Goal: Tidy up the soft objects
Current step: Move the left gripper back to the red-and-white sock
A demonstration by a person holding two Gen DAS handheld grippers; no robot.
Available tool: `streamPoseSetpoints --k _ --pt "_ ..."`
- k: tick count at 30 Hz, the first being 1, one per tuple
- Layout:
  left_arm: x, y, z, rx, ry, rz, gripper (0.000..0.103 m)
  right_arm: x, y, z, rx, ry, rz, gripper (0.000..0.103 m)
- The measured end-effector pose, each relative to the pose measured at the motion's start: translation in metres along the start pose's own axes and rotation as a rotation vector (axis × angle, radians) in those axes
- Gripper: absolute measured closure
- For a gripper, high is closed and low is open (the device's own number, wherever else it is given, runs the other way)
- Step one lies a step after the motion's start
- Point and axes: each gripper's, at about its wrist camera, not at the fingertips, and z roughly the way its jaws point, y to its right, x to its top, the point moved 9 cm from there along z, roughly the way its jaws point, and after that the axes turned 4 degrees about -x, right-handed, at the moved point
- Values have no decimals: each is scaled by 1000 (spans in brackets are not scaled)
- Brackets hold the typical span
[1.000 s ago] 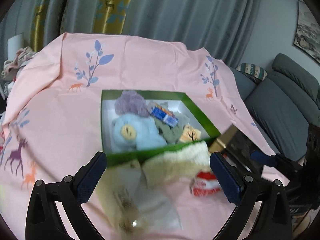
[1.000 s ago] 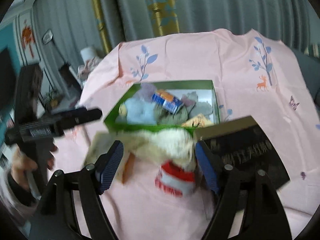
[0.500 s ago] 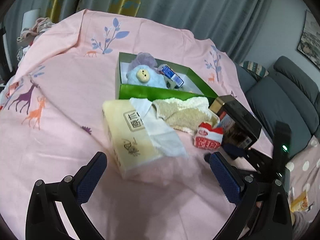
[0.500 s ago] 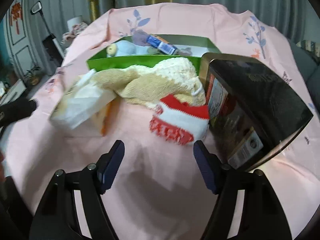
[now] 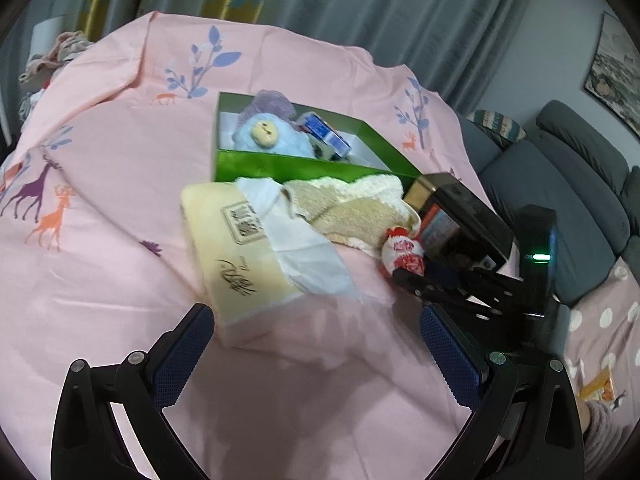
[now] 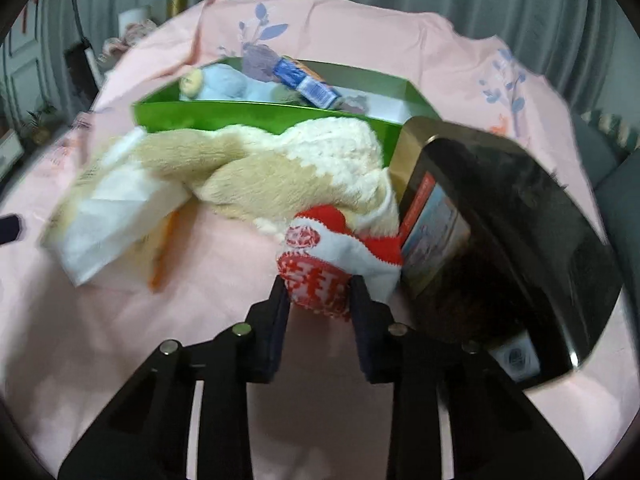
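— Where's the red-and-white sock [image 6: 320, 272]?
— Just in front of the green box [image 6: 256, 120], beside the black tin [image 6: 500, 232] — the right hand-held gripper [image 6: 319, 300] has pinched its near end.
— And the left hand-held gripper [image 5: 316, 344]?
— Spread wide, holding nothing, nearer than the tissue pack [image 5: 236, 248].

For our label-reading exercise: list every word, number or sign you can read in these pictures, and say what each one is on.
None can be read for certain.
Tissue pack: a square seal and script lettering, not legible.
Black tin: label print too blurred.
Red-and-white sock: knitted pattern, possibly characters, unreadable.
Blue packet in the green box: print too small.
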Motion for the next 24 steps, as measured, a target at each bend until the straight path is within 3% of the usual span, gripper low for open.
streamPoseSetpoints --k 7,9,12,22,23,24 --pt "-11 36 20 -105 -73 59 1 -29 -27 -47 198 -16 -21 69" --pt "-17 51 28 -154 -103 71 1 -39 -30 -56 215 -15 -32 55" --pt "-24 61 40 -148 -134 100 1 -47 -22 -62 171 14 -35 37" --pt "-35 64 69 -193 -201 46 1 -52 -16 -38 241 -24 -16 35" --pt "-35 63 70 -196 -204 43 4 -51 -17 -35 252 -26 -17 35" --pt "-35 63 72 -196 -207 43 14 -50 -19 -33 258 -27 -18 35"
